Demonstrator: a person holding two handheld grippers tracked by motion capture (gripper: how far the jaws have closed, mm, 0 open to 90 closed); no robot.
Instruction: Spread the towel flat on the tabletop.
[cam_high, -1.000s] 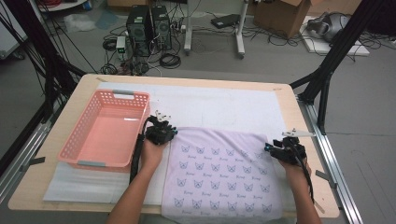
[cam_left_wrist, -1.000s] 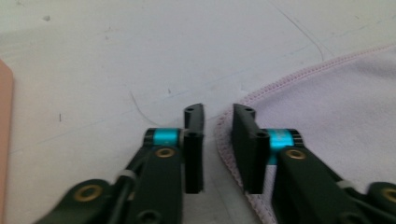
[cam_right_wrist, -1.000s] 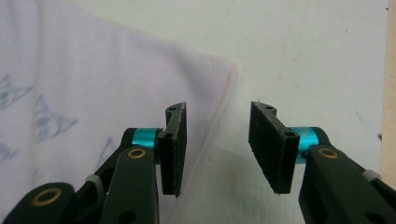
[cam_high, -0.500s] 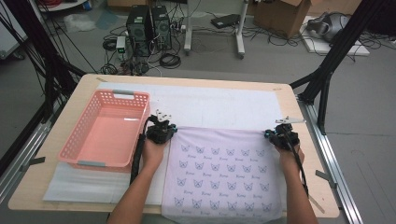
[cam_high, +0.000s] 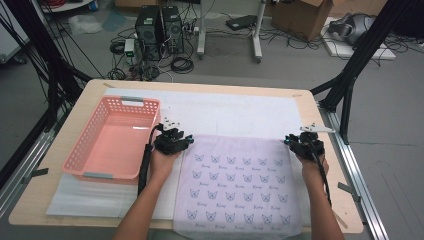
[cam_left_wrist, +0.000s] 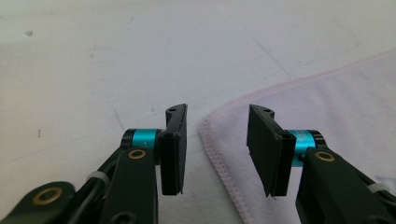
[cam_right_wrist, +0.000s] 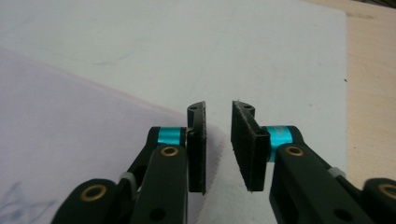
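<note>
A pale lilac cloth (cam_high: 237, 185) printed with small blue motifs lies flat on the white mat, its near edge hanging over the table front. My left gripper (cam_high: 172, 140) rests at the cloth's far left corner. In the left gripper view that gripper (cam_left_wrist: 217, 122) is open wide, and the pink-stitched cloth corner (cam_left_wrist: 224, 154) lies between the jaws. My right gripper (cam_high: 302, 142) sits at the far right corner. In the right gripper view it (cam_right_wrist: 218, 127) is open with a narrower gap, and the cloth (cam_right_wrist: 70, 126) edge runs up to its left jaw.
A pink plastic basket (cam_high: 80, 155) stands empty on the left of the table, close beside my left hand. The white mat (cam_high: 235, 112) extends past the cloth toward the far edge. Bare wooden table (cam_high: 330, 145) lies right of my right gripper.
My right gripper has moved forward along the cloth's right edge to its far corner. The left gripper has stayed at the far left corner.
</note>
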